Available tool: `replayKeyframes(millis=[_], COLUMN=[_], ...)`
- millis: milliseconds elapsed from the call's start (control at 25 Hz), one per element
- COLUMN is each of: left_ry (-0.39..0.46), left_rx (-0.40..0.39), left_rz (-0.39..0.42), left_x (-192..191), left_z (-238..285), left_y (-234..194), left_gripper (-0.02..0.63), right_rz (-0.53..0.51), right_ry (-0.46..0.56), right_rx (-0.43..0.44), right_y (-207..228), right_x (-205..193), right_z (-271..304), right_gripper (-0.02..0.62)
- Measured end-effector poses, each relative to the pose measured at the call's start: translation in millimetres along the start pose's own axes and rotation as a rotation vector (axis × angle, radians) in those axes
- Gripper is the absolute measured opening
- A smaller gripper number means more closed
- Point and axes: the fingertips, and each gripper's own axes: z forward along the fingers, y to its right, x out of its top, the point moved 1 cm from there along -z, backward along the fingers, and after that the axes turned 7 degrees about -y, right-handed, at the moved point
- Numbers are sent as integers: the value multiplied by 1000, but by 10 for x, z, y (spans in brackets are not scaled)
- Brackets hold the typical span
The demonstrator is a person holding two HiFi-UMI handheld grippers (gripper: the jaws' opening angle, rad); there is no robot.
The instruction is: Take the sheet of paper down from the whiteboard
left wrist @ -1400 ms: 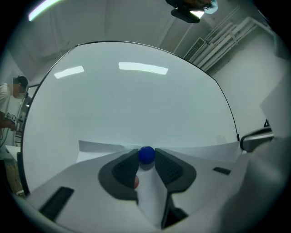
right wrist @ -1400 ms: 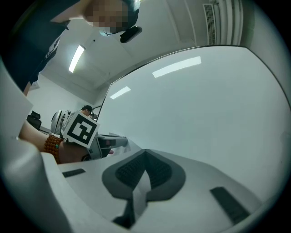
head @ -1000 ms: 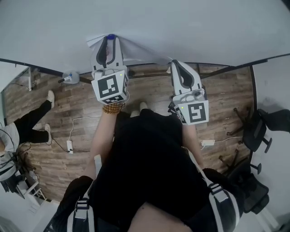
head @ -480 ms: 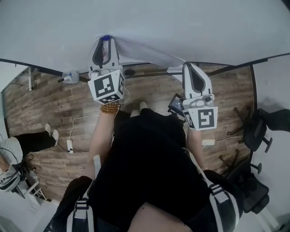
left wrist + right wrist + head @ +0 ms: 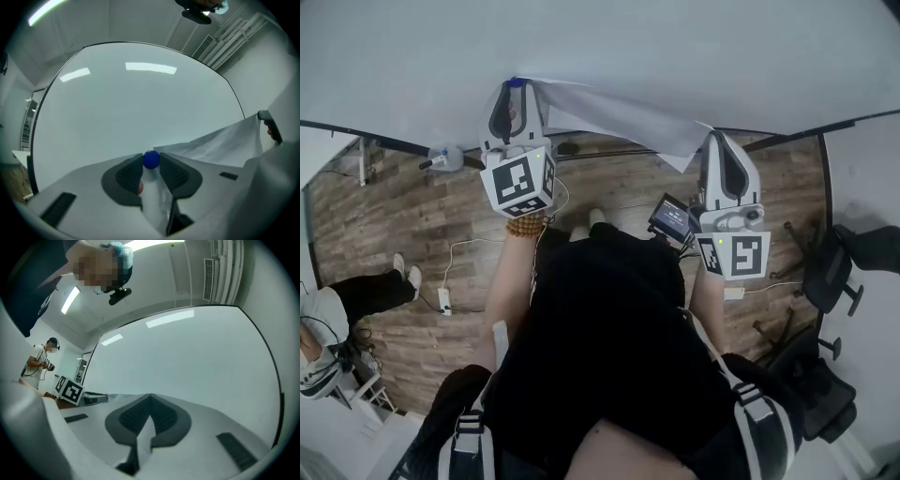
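The sheet of paper [image 5: 619, 117] is plain white and lightly creased; in the head view we see it stretched as a long sloping band in front of the whiteboard [image 5: 694, 47], one end high at the left and the other low at the right, bowed away from the board between the two. At the high end a small blue magnet [image 5: 151, 159] sits on the sheet; the left gripper [image 5: 517, 91] has its jaws part-way apart and closed round that ball, one pad tip on each side, with a strip of the paper running down between the pads below it. At the low end the right gripper [image 5: 150, 404] has its jaws pressed together on a corner of the sheet, and a narrow tongue of paper sticks out behind the pads. We cannot tell whether the magnet touches the board; a reddish spot beside the left pad is too small to read; the gripper bodies hide both ends of the paper in the head view.
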Motion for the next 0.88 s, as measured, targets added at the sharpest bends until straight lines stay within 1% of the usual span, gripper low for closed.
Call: replayKeyframes(millis=[120, 240, 320, 440, 600, 880], left_ry=[1, 10, 14, 24, 63, 70], left_rx=[3, 11, 19, 21, 3, 5], left_rz=[2, 7, 7, 9, 14, 58], left_x=[-4, 22, 34, 60, 101, 101], left_z=[-10, -4, 20, 53, 88, 109], left_y=[-7, -33, -59, -86, -87, -62], left_gripper=[118, 118, 118, 118, 120, 132], right_rz=[2, 33, 52, 59, 52, 34], right_ry=[2, -8, -14, -21, -28, -43], right_rx=[-21, -76, -95, -80, -61, -33], right_y=[54, 178, 220, 169, 86, 0], right_x=[9, -16, -42, -73, -81, -77], right_z=[-26, -57, -64, -55, -12, 24], right_gripper=[-5, -5, -5, -5, -5, -5])
